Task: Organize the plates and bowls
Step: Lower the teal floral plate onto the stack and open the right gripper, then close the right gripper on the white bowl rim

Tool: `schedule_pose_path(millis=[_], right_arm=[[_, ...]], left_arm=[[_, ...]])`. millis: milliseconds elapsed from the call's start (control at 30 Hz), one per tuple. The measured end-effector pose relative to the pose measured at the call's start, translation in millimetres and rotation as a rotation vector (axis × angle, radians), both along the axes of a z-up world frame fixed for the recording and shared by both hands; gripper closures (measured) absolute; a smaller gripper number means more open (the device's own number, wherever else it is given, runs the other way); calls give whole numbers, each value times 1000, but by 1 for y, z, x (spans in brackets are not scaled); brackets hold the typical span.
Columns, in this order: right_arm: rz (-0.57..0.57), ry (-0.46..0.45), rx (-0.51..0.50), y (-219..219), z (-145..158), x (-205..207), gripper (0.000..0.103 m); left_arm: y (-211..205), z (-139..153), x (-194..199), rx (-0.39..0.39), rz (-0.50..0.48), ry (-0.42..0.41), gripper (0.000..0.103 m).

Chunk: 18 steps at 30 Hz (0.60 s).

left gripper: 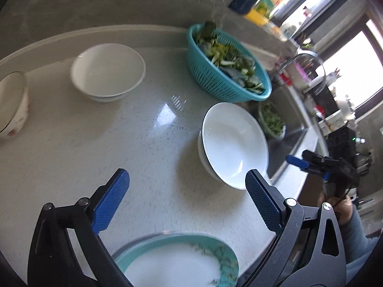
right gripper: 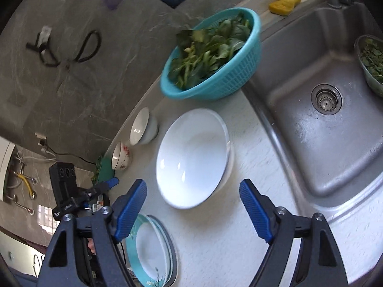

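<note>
A stack of white plates [left gripper: 234, 143] [right gripper: 194, 157] sits on the speckled counter [left gripper: 148, 157] near the sink. A teal-rimmed plate [left gripper: 182, 260] [right gripper: 150, 248] lies at the counter's near edge. A white bowl [left gripper: 107, 70] [right gripper: 142, 126] and a flower-patterned bowl [left gripper: 12, 102] [right gripper: 121, 156] stand by the back wall. My left gripper [left gripper: 186, 198] is open and empty above the teal-rimmed plate. My right gripper [right gripper: 192, 209] is open and empty just before the white plates. The right gripper also shows in the left wrist view [left gripper: 308, 165].
A teal colander of leafy greens [left gripper: 229, 67] [right gripper: 213, 55] stands behind the white plates. A steel sink [right gripper: 318, 110] lies to the right, with a bowl of greens [right gripper: 372, 62] [left gripper: 273, 119] in it. A yellow sponge [right gripper: 284, 3] lies behind the sink.
</note>
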State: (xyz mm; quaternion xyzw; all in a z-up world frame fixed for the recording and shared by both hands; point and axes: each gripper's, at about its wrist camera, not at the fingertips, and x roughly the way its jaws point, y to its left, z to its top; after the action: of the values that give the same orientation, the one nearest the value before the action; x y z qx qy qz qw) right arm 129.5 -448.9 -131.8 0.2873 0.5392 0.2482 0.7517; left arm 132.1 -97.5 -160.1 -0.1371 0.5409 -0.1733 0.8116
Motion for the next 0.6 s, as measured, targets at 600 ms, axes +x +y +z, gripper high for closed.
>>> schedule_pose_path(millis=[600], right_arm=[[143, 175, 80, 13, -75, 58, 31]], left_arm=[[-78, -71, 58, 41, 2, 182, 44]])
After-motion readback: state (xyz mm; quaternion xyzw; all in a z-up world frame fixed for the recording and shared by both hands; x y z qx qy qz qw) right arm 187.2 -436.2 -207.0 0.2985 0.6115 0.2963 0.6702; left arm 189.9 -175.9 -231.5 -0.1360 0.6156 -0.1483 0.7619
